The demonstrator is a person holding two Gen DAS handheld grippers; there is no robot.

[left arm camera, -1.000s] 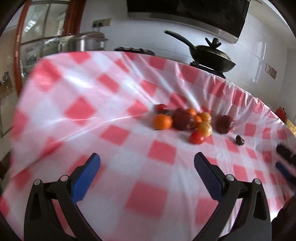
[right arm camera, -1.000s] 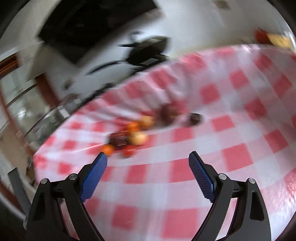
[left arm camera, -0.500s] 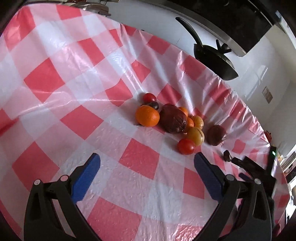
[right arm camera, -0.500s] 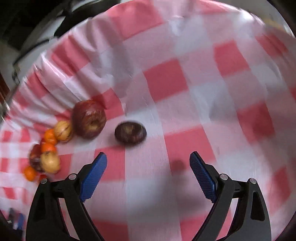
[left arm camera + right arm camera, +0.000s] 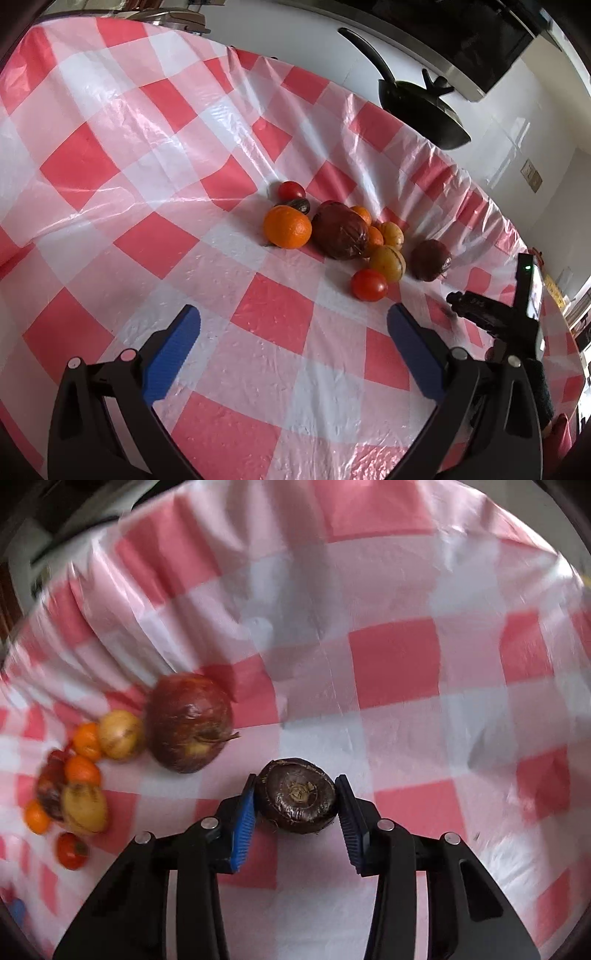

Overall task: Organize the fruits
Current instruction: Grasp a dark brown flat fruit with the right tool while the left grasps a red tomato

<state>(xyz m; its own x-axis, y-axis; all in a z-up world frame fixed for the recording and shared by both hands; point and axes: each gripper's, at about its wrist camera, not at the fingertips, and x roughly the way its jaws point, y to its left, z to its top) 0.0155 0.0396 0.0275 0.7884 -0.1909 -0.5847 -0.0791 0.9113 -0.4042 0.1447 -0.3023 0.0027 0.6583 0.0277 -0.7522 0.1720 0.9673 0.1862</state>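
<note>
The right gripper [image 5: 295,799] has just been closing, and now its blue pads sit against both flanks of a small dark round fruit [image 5: 296,796], flat face turned toward the camera, low centre of the right wrist view on the checked tabletop [image 5: 395,657]. That looks like a clamp, though the fruit seems not yet lifted. Up and to the left of it lies a bruised red apple [image 5: 188,722], just beside but apart, and further left the rest of the pile trails away: a yellowish fruit [image 5: 120,734] and small orange ones [image 5: 86,740]. Over in the left wrist view, the left gripper [image 5: 293,347] hangs with jaws wide apart and nothing between them, the heap straight ahead in mid-frame: an orange [image 5: 287,227], a big dark red fruit [image 5: 340,232], a tomato [image 5: 369,285] nearest. So the right hand has its piece; the pile lies to its left, the way the carry would probably go.
</note>
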